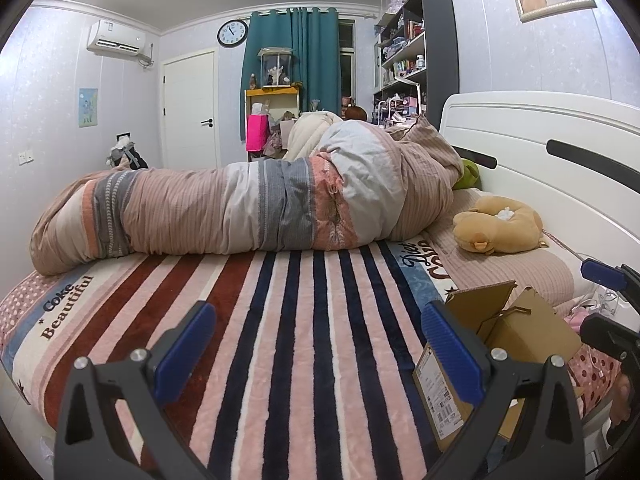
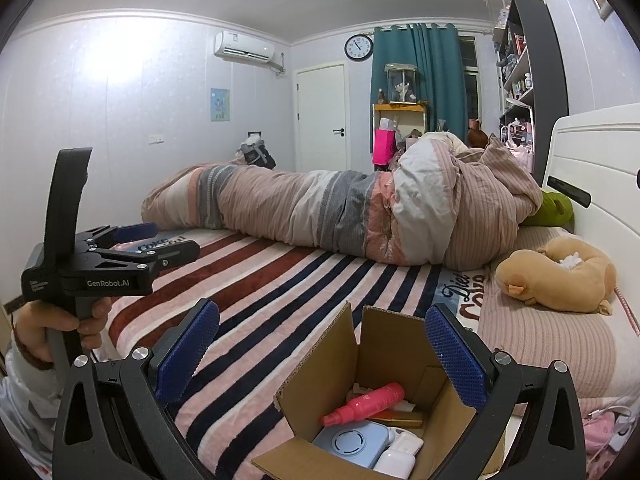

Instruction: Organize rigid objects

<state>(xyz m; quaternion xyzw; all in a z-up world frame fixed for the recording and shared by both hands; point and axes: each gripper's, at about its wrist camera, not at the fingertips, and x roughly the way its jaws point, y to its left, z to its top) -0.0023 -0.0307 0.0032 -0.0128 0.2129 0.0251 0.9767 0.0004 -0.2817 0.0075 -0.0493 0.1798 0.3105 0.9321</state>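
The box [image 2: 384, 396] is sitting open on the striped blanket [image 2: 280, 292] near the bed's front edge, flaps up, and it is already holding things: a pink bottle [image 2: 366, 402] lying across the top, a pale blue device [image 2: 352, 442] under it, and a couple of white cases [image 2: 400, 454] at the near corner. Something flat and brown is lying beneath the bottle, but you cannot tell what it is.

Your right gripper [image 2: 322, 354] is hanging just above the box with its jaws spread wide and nothing between them. Your left gripper [image 1: 320, 354] is hovering over bare blanket just left of the box [image 1: 508, 336], jaws also wide and empty; the right view is showing it from the side [image 2: 158, 242], held in your hand [image 2: 60, 324].

Judging by this, the packing is looking mostly done. No loose rigid items are showing on the blanket in either view. Beyond it, only soft things are lying about: the rolled duvet [image 2: 340, 216] across the middle and a tan plush [image 2: 560, 276] by the headboard [image 2: 600, 168]. What seems left is closing the flaps or moving the box, unless items are waiting out of frame.
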